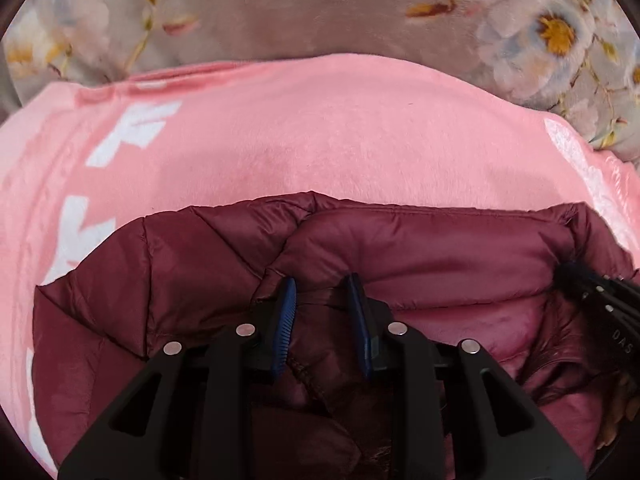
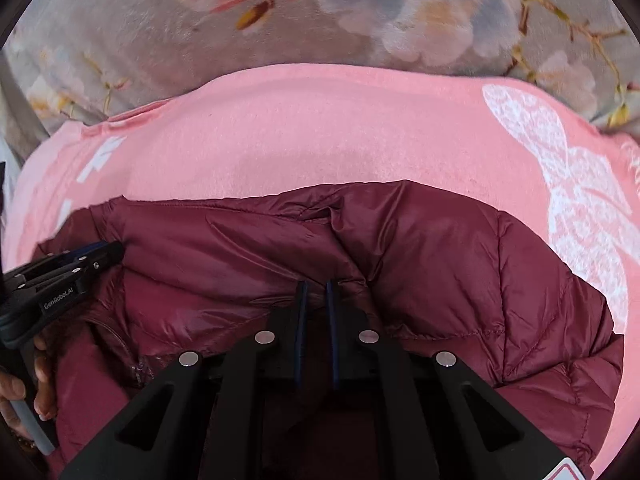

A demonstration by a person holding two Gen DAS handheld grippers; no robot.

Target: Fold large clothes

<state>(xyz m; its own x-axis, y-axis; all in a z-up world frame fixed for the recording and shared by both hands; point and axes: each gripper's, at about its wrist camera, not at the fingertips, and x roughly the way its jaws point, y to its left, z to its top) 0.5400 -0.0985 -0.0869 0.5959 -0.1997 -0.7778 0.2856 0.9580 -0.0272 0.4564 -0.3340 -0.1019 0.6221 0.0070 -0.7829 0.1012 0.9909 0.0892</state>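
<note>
Left wrist view: my left gripper (image 1: pixel 322 296) has its jaws part-way closed with a bunched ridge of the maroon puffer jacket (image 1: pixel 420 248) between them; the blue pads (image 1: pixel 285 320) look pressed into the fabric, so I read this as a grip on the jacket's near edge. The jacket fills the lower half of the frame, lying on a pink blanket (image 1: pixel 320 128) with white lettering at 9 o'clock. Beyond it, at 12 o'clock, is a floral cover (image 1: pixel 260 8). The right gripper (image 1: pixel 600 292) enters at 3 o'clock.

Right wrist view: my right gripper (image 2: pixel 316 296) shows jaws nearly together, pinching a thin fold of the same jacket (image 2: pixel 440 260). The left gripper (image 2: pixel 68 268) sits at 9 o'clock, and a hand (image 2: pixel 24 388) holds its handle. The pink blanket (image 2: pixel 320 120) spreads past the jacket's far edge.

I judge the fold as under way: the jacket already looks doubled over into a compact shape with the shiny lining showing near the middle, but the edges are uneven and both grippers hold fabric, so at least one more fold and a tidy-up remain.
</note>
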